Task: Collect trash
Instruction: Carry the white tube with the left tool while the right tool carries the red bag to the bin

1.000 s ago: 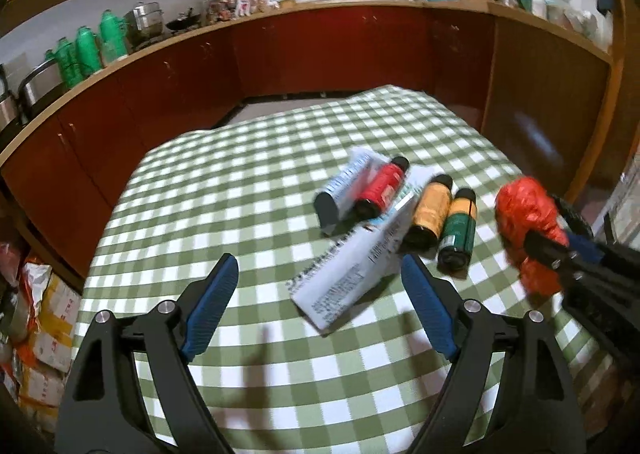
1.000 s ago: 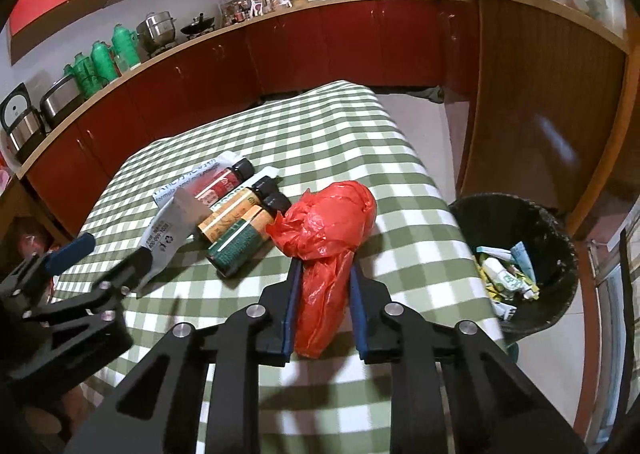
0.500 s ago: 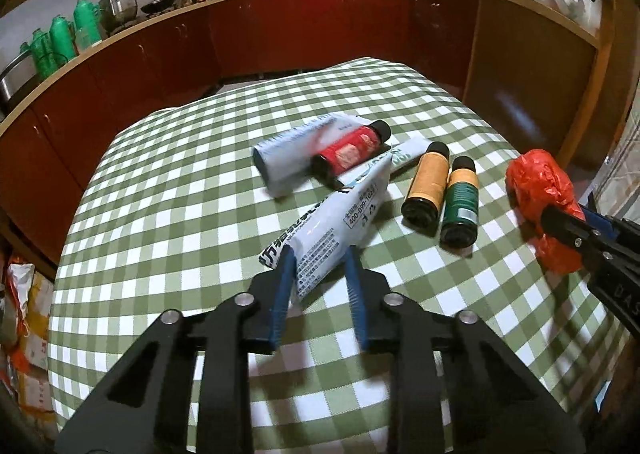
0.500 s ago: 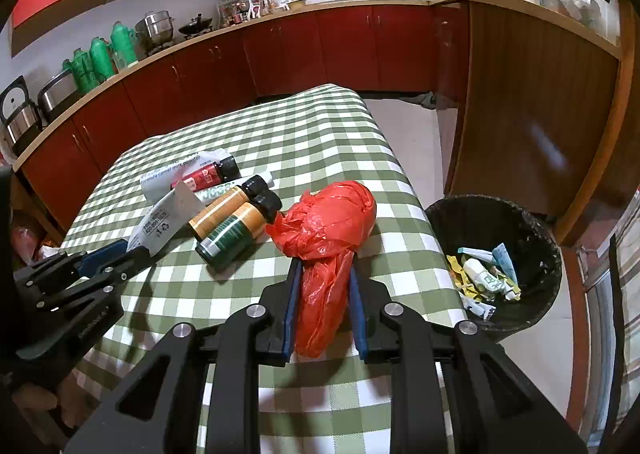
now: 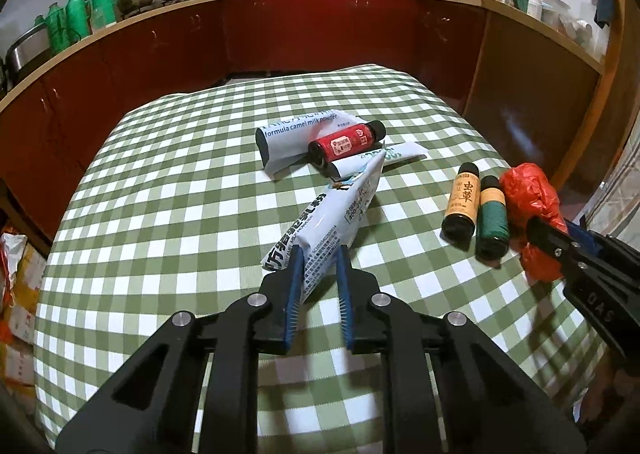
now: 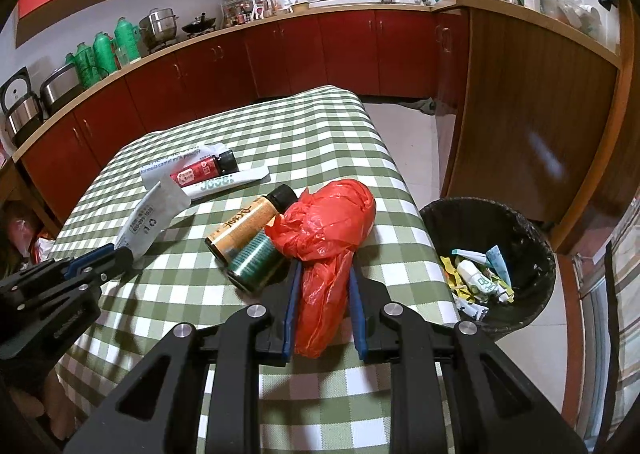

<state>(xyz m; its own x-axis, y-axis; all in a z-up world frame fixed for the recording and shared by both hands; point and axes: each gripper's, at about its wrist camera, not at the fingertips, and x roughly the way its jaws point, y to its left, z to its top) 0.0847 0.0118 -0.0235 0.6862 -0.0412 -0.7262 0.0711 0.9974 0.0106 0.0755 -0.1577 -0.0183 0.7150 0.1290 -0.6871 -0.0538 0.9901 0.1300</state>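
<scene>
My left gripper (image 5: 319, 266) is shut on the near end of a white milk-powder sachet (image 5: 332, 218), which rises off the green checked table (image 5: 168, 214). My right gripper (image 6: 322, 278) is shut on a crumpled red plastic bag (image 6: 328, 222), held low over the table near its right edge. Beside the bag lie an orange bottle (image 6: 244, 226) and a green bottle (image 6: 254, 262). Farther back a red bottle (image 5: 346, 142) rests on two more white sachets (image 5: 296, 132). In the right wrist view the left gripper (image 6: 116, 254) holds its sachet (image 6: 154, 214) at the left.
A black bin (image 6: 486, 258) with paper scraps inside stands on the floor to the right of the table. Red cabinets (image 6: 280, 54) and a wooden counter (image 6: 532, 114) surround the table. Packets are piled on the floor at the left (image 5: 16, 274).
The left gripper went from open over the sachet to shut on it and has lifted its near end. The right gripper still holds the red bag, now closer to the bottles.
</scene>
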